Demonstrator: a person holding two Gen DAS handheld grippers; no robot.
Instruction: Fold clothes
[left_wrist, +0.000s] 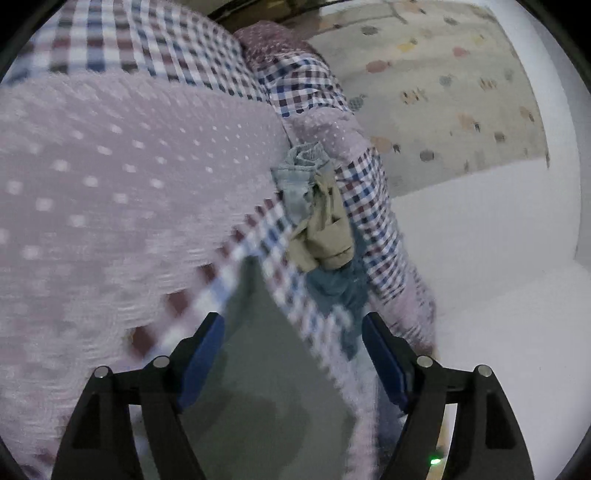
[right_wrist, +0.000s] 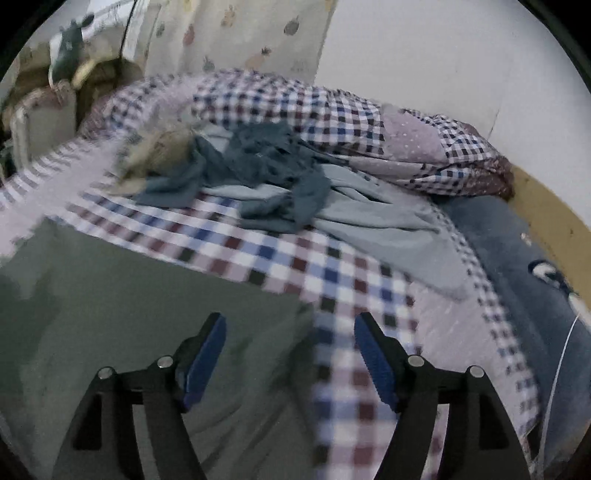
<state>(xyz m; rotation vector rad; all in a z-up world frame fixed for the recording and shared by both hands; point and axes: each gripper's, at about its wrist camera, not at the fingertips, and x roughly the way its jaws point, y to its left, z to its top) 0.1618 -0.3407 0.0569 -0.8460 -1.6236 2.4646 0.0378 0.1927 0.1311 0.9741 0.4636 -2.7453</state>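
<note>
A grey-green garment (left_wrist: 266, 376) lies flat on the checked quilt (left_wrist: 155, 48) right under my left gripper (left_wrist: 293, 325), which is open with nothing between its blue pads. The same grey-green garment (right_wrist: 122, 295) spreads below my right gripper (right_wrist: 290, 325), also open and empty. Further back lies a heap of clothes: a dark teal garment (right_wrist: 266, 166), a pale blue-grey one (right_wrist: 376, 218) and a beige one (right_wrist: 162, 151). In the left wrist view the beige garment (left_wrist: 328, 229), a light blue one (left_wrist: 295, 181) and the teal one (left_wrist: 332, 284) show as a crumpled pile.
The quilt (right_wrist: 314, 266) has checked and pink dotted patches (left_wrist: 110, 184) and bunches up at the back (right_wrist: 424, 144). A white wall (left_wrist: 498, 229) and a patterned curtain (left_wrist: 443, 92) border it. A dark blue blanket (right_wrist: 517, 258) and wooden bed edge (right_wrist: 554, 221) lie to the right.
</note>
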